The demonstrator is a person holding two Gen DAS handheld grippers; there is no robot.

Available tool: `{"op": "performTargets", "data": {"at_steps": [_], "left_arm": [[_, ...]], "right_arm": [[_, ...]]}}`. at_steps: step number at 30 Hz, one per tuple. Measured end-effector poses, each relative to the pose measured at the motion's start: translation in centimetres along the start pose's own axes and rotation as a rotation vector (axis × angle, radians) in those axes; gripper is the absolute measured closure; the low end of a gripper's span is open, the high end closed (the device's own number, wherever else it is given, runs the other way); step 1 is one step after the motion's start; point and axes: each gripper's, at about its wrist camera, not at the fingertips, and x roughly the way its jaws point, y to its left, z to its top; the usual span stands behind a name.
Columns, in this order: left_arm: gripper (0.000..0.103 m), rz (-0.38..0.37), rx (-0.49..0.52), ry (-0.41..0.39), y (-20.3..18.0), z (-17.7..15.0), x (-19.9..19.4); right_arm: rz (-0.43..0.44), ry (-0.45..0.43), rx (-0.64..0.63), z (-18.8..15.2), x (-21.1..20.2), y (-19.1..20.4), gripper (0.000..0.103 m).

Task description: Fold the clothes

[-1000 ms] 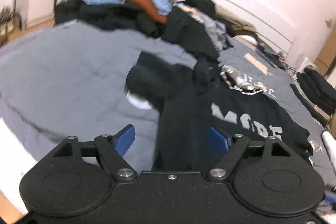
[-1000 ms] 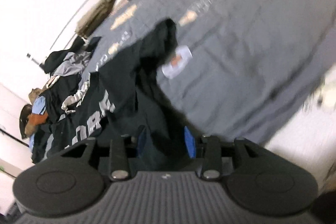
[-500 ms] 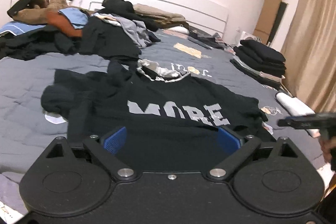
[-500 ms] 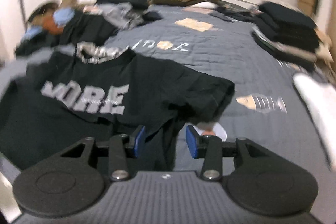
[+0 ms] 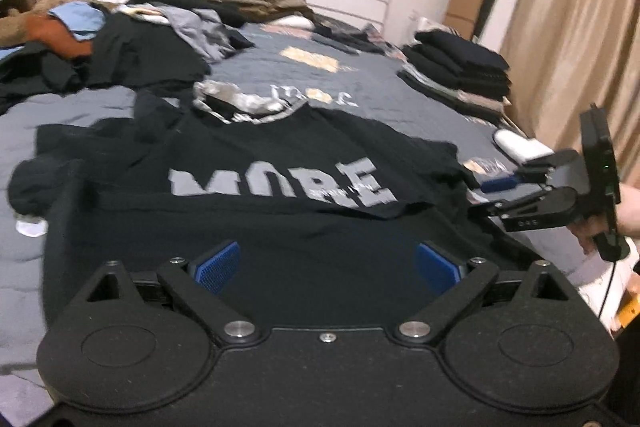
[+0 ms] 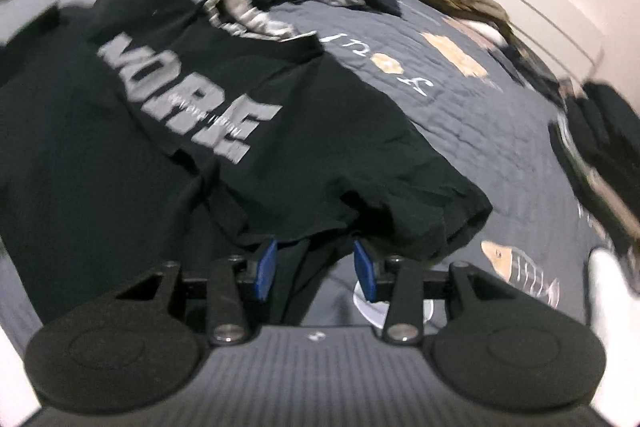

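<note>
Left gripper (image 5: pixel 328 267), lower centre of its frame: we see jaws spread wide over the black T-shirt (image 5: pixel 280 163), gripping nothing. Shirt lies flat mid-frame on the grey bed (image 5: pixel 380 83). Right gripper (image 6: pixel 316 269), lower centre: jaws half apart, shirt hem between the pads, contact unclear.

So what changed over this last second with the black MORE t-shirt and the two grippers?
The black MORE t-shirt, bunched a second ago, now lies spread on the grey quilt. The left gripper opened wide above its hem. The right gripper kept its narrower gap, with cloth between the pads. The clothes piles stayed put.
</note>
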Motion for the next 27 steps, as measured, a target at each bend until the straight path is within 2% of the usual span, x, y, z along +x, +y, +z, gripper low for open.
{"op": "performTargets", "data": {"at_steps": [6, 12, 15, 17, 20, 25, 27], "left_arm": [[0.006, -0.026, 0.02, 0.019, -1.6, -0.1, 0.8], [0.006, -0.029, 0.027, 0.034, -2.2, -0.2, 1.4], [0.006, -0.022, 0.02, 0.041, -2.0, -0.2, 1.6], [0.006, -0.02, 0.016, 0.041, -1.9, -0.2, 1.6], [0.006, -0.018, 0.009, 0.041, -1.8, -0.1, 1.6], [0.006, -0.014, 0.002, 0.048, -1.7, -0.2, 1.7], [0.006, -0.016, -0.001, 0.049, -1.7, -0.2, 1.8]], "right_arm": [[0.004, -0.001, -0.169, -0.1, 0.9, 1.9, 0.062], [-0.026, -0.021, -0.25, -0.2, 1.9, 2.9, 0.062], [-0.064, -0.077, -0.23, -0.1, 2.0, 2.8, 0.063], [-0.089, -0.106, -0.165, 0.2, 2.1, 2.0, 0.063], [-0.144, -0.1, -0.121, 0.3, 2.5, 0.9, 0.063], [-0.11, -0.119, -0.063, 0.4, 1.4, -0.3, 0.063], [-0.069, -0.137, -0.056, 0.3, 0.8, -0.4, 0.062]]}}
